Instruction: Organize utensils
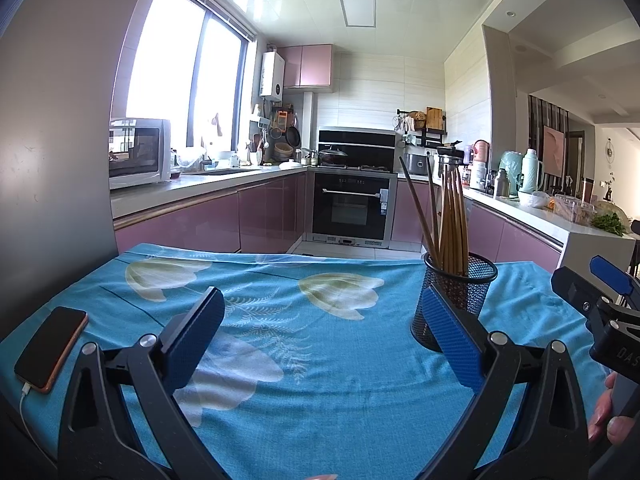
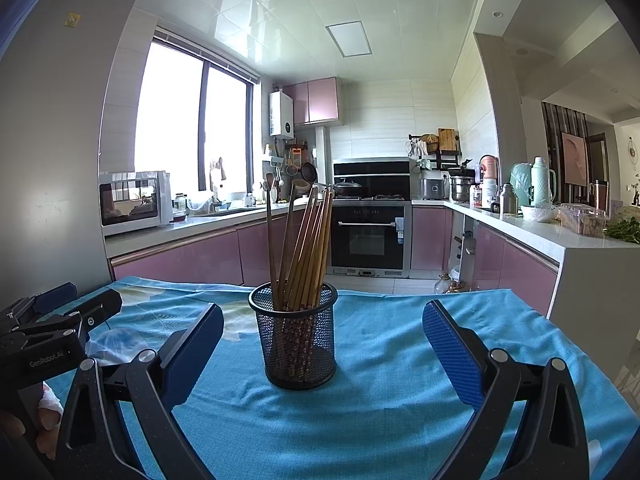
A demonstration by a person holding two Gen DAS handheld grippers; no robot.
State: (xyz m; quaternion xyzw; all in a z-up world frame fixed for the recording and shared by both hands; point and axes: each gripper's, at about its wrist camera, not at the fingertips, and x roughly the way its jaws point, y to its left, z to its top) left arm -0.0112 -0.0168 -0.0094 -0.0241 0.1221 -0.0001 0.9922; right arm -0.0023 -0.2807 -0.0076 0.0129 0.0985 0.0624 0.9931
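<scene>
A black mesh holder stands upright on the blue flowered cloth, holding several wooden chopsticks that lean to the right. In the left wrist view the same holder sits behind my right-hand finger. My left gripper is open, with only cloth between its blue pads. My right gripper is open too, and the holder stands just beyond its fingertips, a little left of centre. Each gripper shows at the edge of the other's view: the right gripper and the left gripper.
A phone on a white cable lies at the cloth's left edge. A grey fridge wall rises on the left. Beyond the table are pink kitchen cabinets, an oven and a cluttered counter on the right.
</scene>
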